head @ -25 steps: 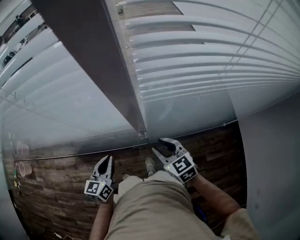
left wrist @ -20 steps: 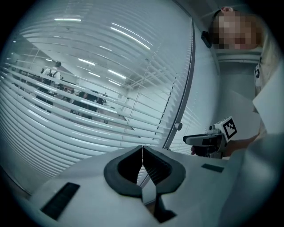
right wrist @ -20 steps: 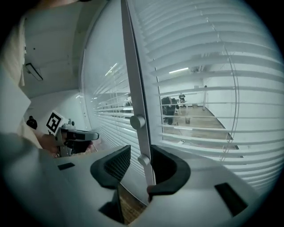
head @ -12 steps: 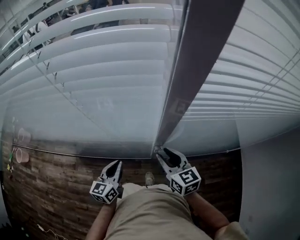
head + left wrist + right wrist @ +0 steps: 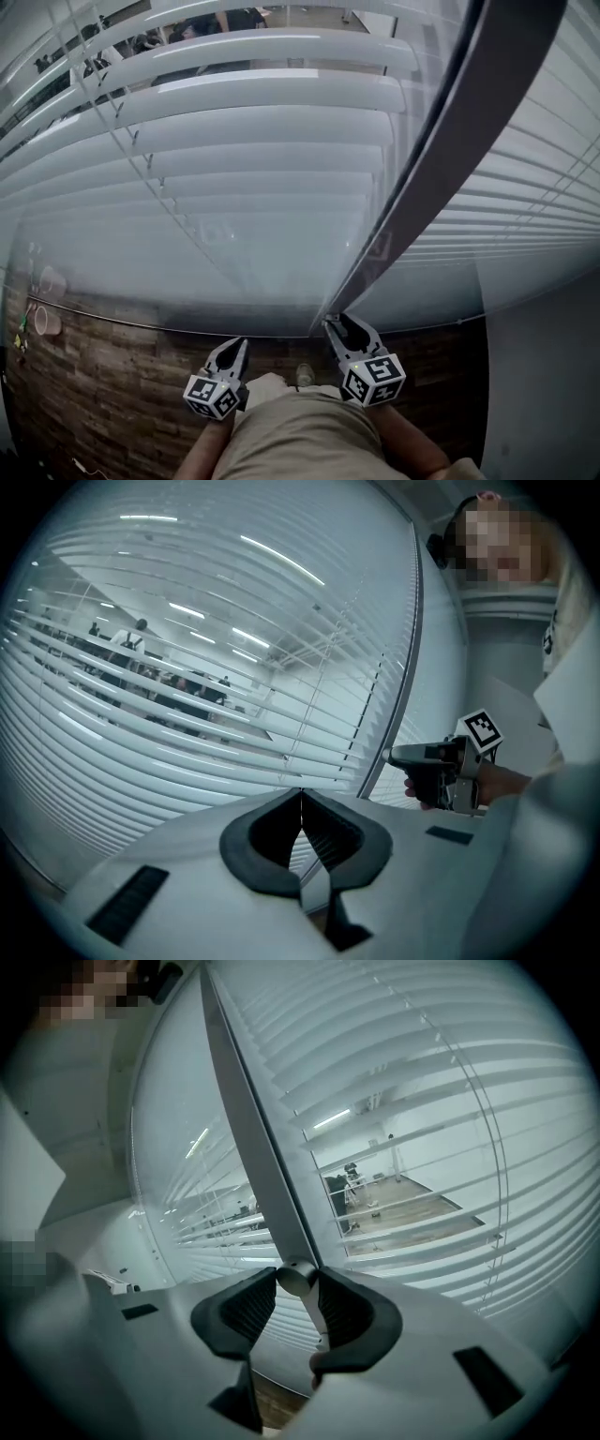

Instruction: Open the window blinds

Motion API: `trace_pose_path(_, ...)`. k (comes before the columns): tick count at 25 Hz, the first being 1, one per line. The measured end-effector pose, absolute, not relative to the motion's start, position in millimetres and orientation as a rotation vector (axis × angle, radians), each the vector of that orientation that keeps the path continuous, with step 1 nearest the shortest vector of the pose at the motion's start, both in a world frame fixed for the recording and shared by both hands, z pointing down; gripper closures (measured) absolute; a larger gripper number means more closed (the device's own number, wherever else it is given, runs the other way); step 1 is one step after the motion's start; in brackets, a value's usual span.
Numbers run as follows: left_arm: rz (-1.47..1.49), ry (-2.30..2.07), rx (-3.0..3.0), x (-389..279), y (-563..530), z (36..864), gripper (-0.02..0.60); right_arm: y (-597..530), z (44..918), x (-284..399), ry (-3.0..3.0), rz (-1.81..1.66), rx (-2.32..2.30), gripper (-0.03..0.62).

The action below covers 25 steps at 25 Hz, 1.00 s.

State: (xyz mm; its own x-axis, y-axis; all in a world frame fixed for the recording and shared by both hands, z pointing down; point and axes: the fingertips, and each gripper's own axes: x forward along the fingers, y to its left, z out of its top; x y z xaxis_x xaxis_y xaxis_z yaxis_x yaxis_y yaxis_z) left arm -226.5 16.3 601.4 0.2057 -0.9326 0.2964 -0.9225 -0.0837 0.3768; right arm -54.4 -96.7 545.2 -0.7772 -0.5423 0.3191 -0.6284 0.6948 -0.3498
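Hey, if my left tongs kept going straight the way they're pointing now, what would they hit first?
Most likely the white blind slats: the left tongs, shut and empty, aim straight at them, left of the grey window post. Nothing shows between, though depth is hard to judge.

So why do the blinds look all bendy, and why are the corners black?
Head view: the wide lens bows the straight slats into curves, and the lower ones fade into pale haze. Left gripper view: round picture, dark corners, slats bulging like a ball; the mosaic patch was added afterwards. Right gripper view: same bulge, but the wand tip between the jaws looks sharp.
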Motion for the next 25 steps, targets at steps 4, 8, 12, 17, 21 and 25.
trace_pose_path(4, -0.014, -1.683, 2.036, -234, 14, 609, 0.569, -98, 554, -56, -2.676, 0.657, 0.995, 0.448)
trace_pose_path(8, -0.007, -1.643, 2.069, -250, 14, 617, 0.569, -96, 568, -55, -2.629, 0.637, 1.052, 0.450)
trace_pose_path(12, -0.002, -1.631, 2.103, -268, 16, 609, 0.569, -95, 568, -57, -2.607, 0.645, 1.094, 0.450)
trace_pose_path(17, 0.001, -1.601, 2.151, -282, 19, 592, 0.569, -83, 557, -49, -2.593, 0.584, 1.183, 0.450)
trace_pose_path(21, -0.013, -1.591, 2.202, -291, 28, 561, 0.571, -68, 523, -51, -2.629, 0.548, 1.223, 0.450)
trace_pose_path(25, -0.027, -1.578, 2.201, -292, 36, 550, 0.571, -63, 508, -51, -2.636, 0.541, 1.246, 0.450)
